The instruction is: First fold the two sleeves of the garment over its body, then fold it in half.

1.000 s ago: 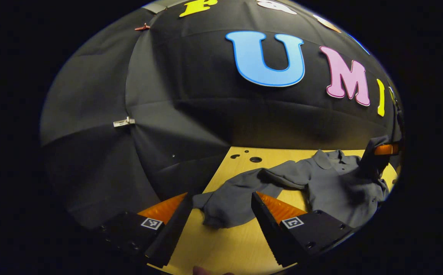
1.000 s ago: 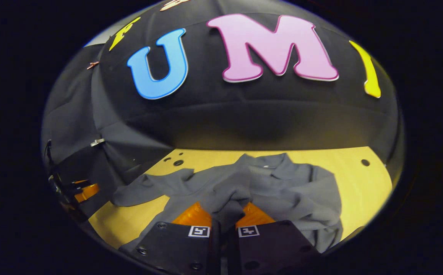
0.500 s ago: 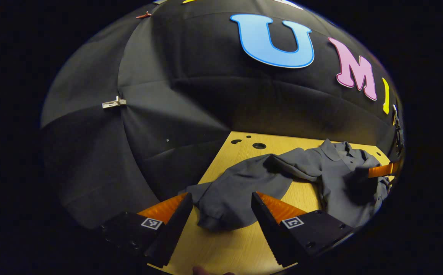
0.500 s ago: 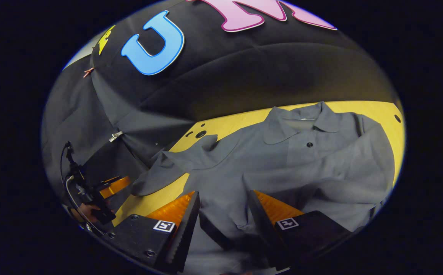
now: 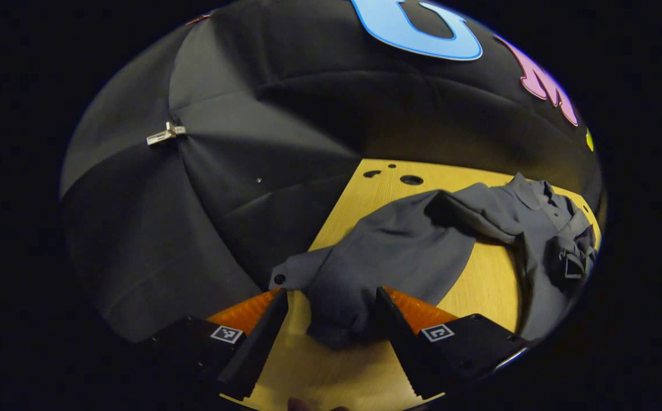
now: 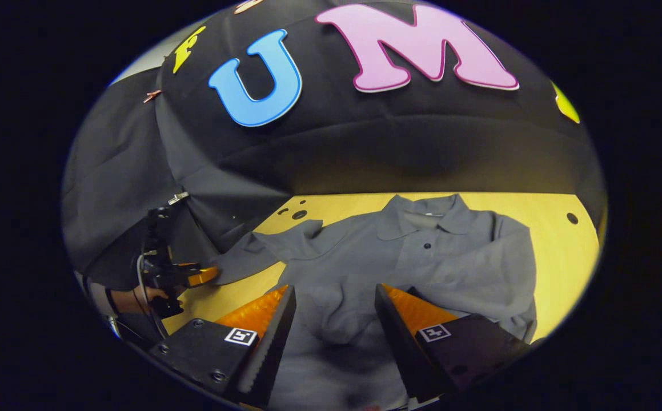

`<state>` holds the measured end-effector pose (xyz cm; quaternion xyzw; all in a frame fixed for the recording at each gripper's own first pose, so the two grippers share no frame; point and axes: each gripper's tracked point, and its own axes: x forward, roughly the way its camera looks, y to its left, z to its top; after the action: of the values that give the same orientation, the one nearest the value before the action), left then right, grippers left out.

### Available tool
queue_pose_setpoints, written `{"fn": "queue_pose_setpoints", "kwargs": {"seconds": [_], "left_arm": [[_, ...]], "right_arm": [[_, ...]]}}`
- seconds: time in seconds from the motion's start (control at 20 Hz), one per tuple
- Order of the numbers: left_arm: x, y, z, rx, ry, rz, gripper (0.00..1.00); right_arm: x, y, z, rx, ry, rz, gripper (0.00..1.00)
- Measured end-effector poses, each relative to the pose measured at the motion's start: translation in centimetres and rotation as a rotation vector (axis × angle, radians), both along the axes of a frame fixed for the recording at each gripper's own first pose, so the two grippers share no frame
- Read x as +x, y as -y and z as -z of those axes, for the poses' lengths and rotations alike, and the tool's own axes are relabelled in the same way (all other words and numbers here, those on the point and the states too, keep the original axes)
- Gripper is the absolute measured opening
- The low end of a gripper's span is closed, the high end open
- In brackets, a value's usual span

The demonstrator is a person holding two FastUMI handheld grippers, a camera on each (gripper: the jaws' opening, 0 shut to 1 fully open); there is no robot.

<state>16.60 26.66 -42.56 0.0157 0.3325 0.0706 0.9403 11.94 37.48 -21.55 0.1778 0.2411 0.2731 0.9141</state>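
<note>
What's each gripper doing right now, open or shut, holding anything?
Left gripper: open, fingers astride the sleeve end.
Right gripper: open over the shirt, holding nothing.

**Booth bits, non-task**

Wooden table point(image 5: 365, 200), light yellow-ish top w/ visible grain. Small cluster of dark holes point(image 5: 410, 180) near its far edge by the cloth in left gripper view; same group point(image 6: 299, 214) in right gripper view. One more single hole point(image 6: 572, 218) far over at the other end. Black cloth wall point(image 5: 222, 188) hangs behind & to the side, creased, reaching table edge. Pale metal clip point(image 5: 165, 134) pinches a cloth seam; small reddish clip point(image 6: 151, 96) higher up on another seam.
</note>
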Motion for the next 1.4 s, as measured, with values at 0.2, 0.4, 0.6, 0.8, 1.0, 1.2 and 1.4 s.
{"fn": "queue_pose_setpoints", "kwargs": {"seconds": [0.2,0.4,0.6,0.8,1.0,1.2,1.4], "left_arm": [[0.3,0.3,2.0,-0.01,-0.048,-0.004,0.97],[1.0,2.0,2.7,-0.071,-0.055,0.034,0.61],[1.3,2.1,1.6,-0.022,-0.099,0.031,0.05],[1.8,3.7,-1.9,-0.075,-0.003,-0.024,0.06],[2.0,7.4,-9.4,-0.091,0.177,0.003,0.05],[1.5,14.5,-17.1,-0.074,0.314,0.127,0.05],[1.1,23.5,-22.0,-0.095,0.38,0.263,0.05]], "right_arm": [[-1.3,3.9,-2.1,-0.019,0.034,0.053,0.87],[-2.5,7.5,-2.4,-0.036,0.031,0.091,0.86],[-3.8,10.3,-2.2,-0.053,0.031,0.11,0.87],[-4.7,13.4,-1.8,-0.056,0.028,0.136,0.87],[-5.4,16.5,-1.3,-0.06,0.028,0.16,0.87],[-5.7,18.7,-0.8,-0.062,0.026,0.165,0.87],[-5.9,20.5,-0.1,-0.055,0.021,0.171,0.87]]}}
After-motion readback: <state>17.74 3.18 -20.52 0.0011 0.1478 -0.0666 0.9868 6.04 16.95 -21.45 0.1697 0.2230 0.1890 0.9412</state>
